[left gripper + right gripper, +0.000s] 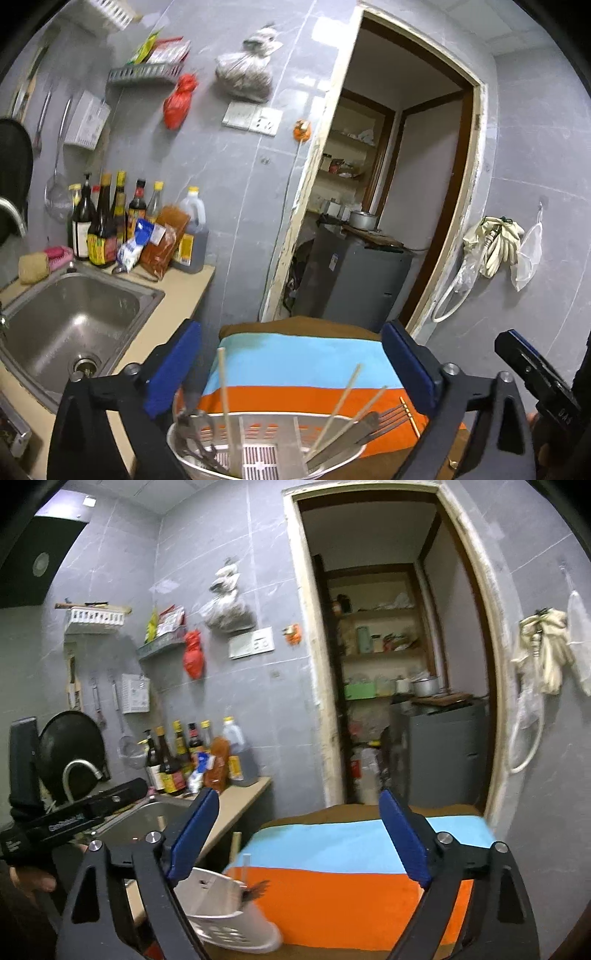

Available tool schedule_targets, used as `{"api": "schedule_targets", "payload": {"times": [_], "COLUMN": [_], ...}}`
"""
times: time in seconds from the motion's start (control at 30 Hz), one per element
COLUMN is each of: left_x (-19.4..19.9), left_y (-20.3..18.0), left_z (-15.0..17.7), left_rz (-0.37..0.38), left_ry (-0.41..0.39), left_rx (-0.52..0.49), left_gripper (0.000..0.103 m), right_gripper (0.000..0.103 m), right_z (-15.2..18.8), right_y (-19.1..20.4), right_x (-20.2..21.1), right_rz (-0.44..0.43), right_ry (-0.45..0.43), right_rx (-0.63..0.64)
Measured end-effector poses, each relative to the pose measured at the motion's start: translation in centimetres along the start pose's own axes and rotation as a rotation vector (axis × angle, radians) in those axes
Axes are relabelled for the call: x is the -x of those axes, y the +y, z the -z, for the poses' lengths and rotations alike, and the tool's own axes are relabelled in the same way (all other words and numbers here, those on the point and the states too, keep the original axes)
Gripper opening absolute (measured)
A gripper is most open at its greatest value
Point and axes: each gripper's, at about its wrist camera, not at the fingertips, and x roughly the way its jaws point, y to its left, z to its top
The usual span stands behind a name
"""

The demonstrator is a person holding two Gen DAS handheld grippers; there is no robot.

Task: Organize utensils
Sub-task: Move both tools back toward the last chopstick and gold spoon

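Observation:
A white perforated utensil holder [258, 448] stands on a table covered by a blue, orange and brown striped cloth [295, 363]. In it are wooden chopsticks [223, 387], metal forks [388, 417] and scissors [199, 441]. My left gripper [291, 328] is open just above the holder, its blue pads wide apart and touching nothing. In the right wrist view the holder [221, 912] sits low at the left, beside the left finger of my open, empty right gripper [298, 801], which hangs over the cloth [351, 897]. Each gripper shows in the other's view: right [535, 380], left [74, 816].
A steel sink [74, 314] is set in the beige counter [181, 295] left of the table, with sauce bottles [107, 221] and packets behind it. A curved faucet [79, 771] and a dark pan [70, 749] stand at the sink. A doorway [388, 184] opens behind the table.

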Motion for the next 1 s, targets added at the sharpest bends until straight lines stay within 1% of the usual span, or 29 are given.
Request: {"api": "schedule_targets", "payload": {"times": [0.1, 0.27, 0.4, 0.7, 1.0], "left_x": [0.3, 0.5, 0.8, -0.1, -1.7], "left_y": [-2.2, -5.9, -8.5, -13.9, -18.1], "left_z": [0.1, 0.9, 1.6, 3.7, 6.3], "left_rz": [0.002, 0.006, 0.018, 0.064, 0.089], "left_ry": [-0.015, -0.027, -0.052, -0.031, 0.008], "left_rx": [-0.028, -0.080, -0.096, -0.131, -0.151], "left_gripper": [0.102, 0.102, 0.102, 0.102, 0.102], "right_gripper": [0.093, 0.094, 0.094, 0.094, 0.094], "right_z": [-0.6, -1.2, -1.4, -0.9, 1.2], "right_y": [-2.2, -5.3, -7.8, -13.4, -18.1], "right_x": [1.3, 3.4, 4.8, 7.0, 7.3], "right_rz": [0.050, 0.109, 0.151, 0.220, 0.259], "right_ry": [-0.013, -0.029, -0.027, 0.008, 0.059], "right_rx": [0.000, 0.032, 0.044, 0.045, 0.039]}}
